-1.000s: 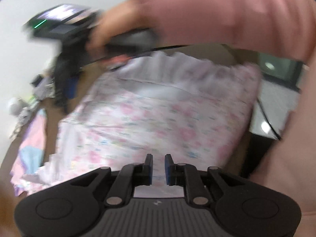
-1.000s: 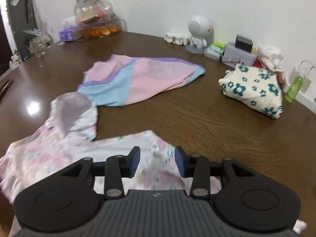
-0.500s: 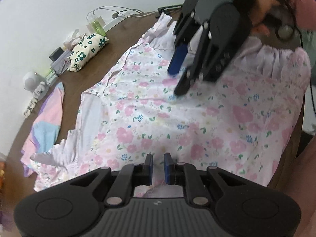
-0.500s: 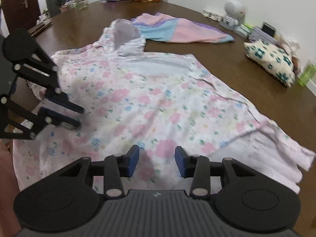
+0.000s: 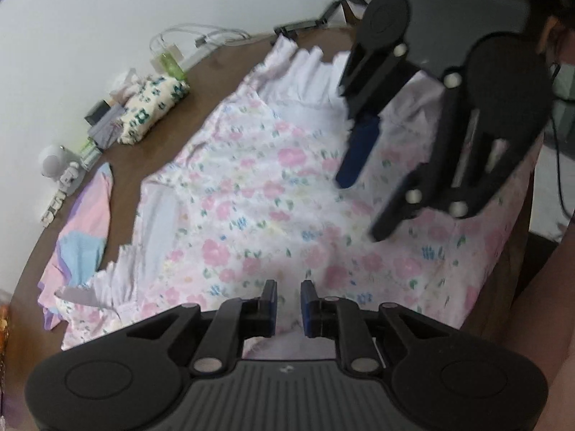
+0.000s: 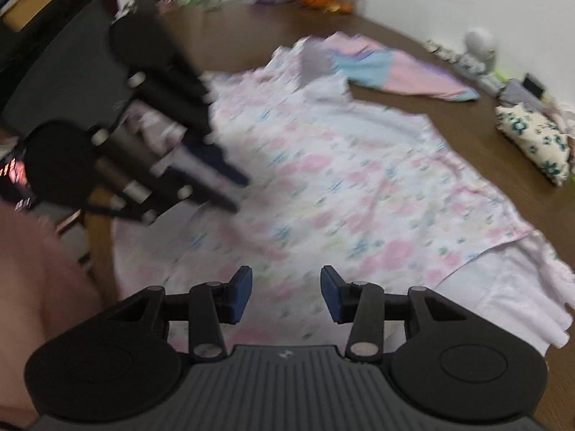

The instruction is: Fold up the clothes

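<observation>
The floral dress (image 5: 273,194) now lies spread flat across the table (image 5: 215,82); the right gripper (image 6: 285,292) swings over beside the left gripper (image 5: 288,301).

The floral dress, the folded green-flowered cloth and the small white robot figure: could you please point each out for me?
floral dress (image 5: 258,215), left wrist view, on its flowered middle panel.
folded green-flowered cloth (image 6: 532,136), right wrist view, on its top face.
white robot figure (image 5: 54,161), left wrist view, on its round head.

A white robot figurine (image 5: 54,160) (beside small boxes) and a green bottle (image 5: 169,63) line the wall.
</observation>
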### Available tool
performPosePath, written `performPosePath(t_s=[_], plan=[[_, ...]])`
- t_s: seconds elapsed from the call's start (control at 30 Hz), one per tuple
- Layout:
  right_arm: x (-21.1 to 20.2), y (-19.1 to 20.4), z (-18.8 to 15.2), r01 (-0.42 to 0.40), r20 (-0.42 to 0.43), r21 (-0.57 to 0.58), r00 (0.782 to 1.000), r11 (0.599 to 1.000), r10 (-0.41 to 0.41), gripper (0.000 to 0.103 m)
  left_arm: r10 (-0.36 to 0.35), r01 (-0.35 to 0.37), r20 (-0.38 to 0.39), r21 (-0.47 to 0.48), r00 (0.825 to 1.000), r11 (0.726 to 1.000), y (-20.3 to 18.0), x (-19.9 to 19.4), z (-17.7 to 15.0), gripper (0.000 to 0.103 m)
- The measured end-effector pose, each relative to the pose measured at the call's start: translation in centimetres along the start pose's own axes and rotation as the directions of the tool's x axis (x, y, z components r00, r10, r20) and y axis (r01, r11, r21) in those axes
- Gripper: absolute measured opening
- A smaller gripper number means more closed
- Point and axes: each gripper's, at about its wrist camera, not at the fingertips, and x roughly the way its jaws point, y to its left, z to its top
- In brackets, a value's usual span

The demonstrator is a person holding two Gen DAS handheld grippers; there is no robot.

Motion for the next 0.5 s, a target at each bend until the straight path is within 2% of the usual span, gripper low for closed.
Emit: performPosePath(t_s=[0.1, 0.33, 0.4, 0.47, 0.5], plan=[[-0.3, 0.1, -1.1, -0.016, -0.010, 0.047, 1.000, 0.999, 0.016, 0.043, 0.010, -0.010, -0.002, -0.005, 1.000, 1.000, 0.1, 0.1, -0.3, 0.011], [-2.0, 0.2, -3.8, 0.017, -0.021, 0.101, 1.000, 0.995, -0.015, 0.048, 0.048, -0.048, -0.010, -0.026, 0.999, 0.998, 0.6, 0.2, -0.6, 0.014], [-2.4, 0.4, -4.3, 0.032, -0.009, 0.126, 0.999, 0.991, -0.031, 0.050, 0.065, -0.065, -0.004, -0.045, 0.998, 0.997, 0.6, -0.2, -0.6, 0.030], [-3.0, 0.6, -4.8, 0.047, 0.024, 0.167, 0.998, 0.985, -0.052, 0.054, 0.088, -0.085, 0.032, -0.081, 0.996, 0.993, 1.0, -1.5, -0.9, 0.056], [-3.7, 0.7, -5.1, 0.058, 0.055, 0.196, 0.996, 0.979, -0.070, 0.062, 0.102, -0.096, 0.057, -0.108, 0.993, 0.990, 1.2, -2.4, -1.2, 0.062]])
